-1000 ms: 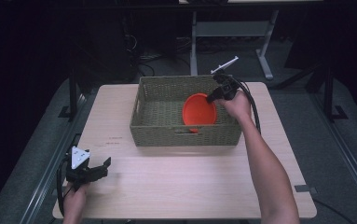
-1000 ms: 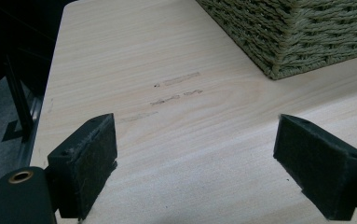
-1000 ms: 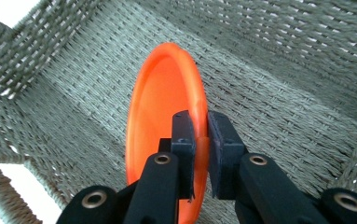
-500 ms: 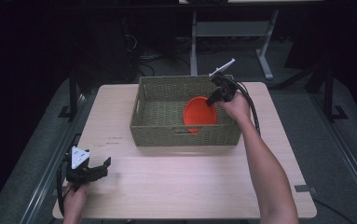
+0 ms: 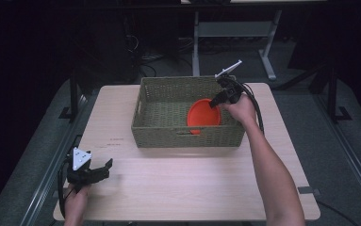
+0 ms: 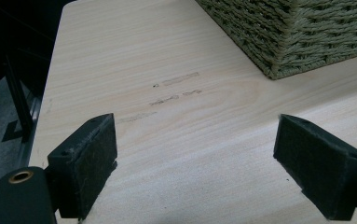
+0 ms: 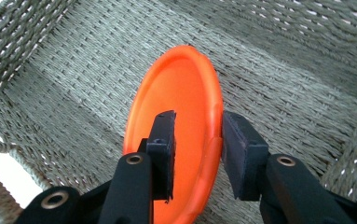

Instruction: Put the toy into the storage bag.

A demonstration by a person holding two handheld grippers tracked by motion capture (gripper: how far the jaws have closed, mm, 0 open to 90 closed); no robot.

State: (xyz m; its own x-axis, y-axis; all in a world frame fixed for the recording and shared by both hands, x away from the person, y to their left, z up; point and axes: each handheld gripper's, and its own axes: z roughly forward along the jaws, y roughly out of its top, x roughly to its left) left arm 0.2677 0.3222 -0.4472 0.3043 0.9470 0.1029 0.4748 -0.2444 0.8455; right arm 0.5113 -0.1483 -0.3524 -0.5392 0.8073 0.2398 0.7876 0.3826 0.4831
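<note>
Barely shifted since before: right gripper (image 7: 197,140) clamped on orange plate (image 7: 176,102) rim inside basket (image 5: 159,134); left gripper (image 6: 195,163) wide, idle. Best kept tilted, lifted clear of the wall beside.

The round orange plastic plate (image 7: 176,112) looks smooth and slightly glossy. The olive woven basket (image 5: 159,103) is rough and matt. The pale wood-grain bench (image 6: 176,140) is smooth and matt.

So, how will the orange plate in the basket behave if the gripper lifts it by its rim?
The orange plate looks thin and smooth, so it is probably light and fairly stiff. The right gripper pinches only its rim, so the glossy surface may slip or swing between the pads. Being round, it could roll if it drops on edge inside the woven basket.
</note>
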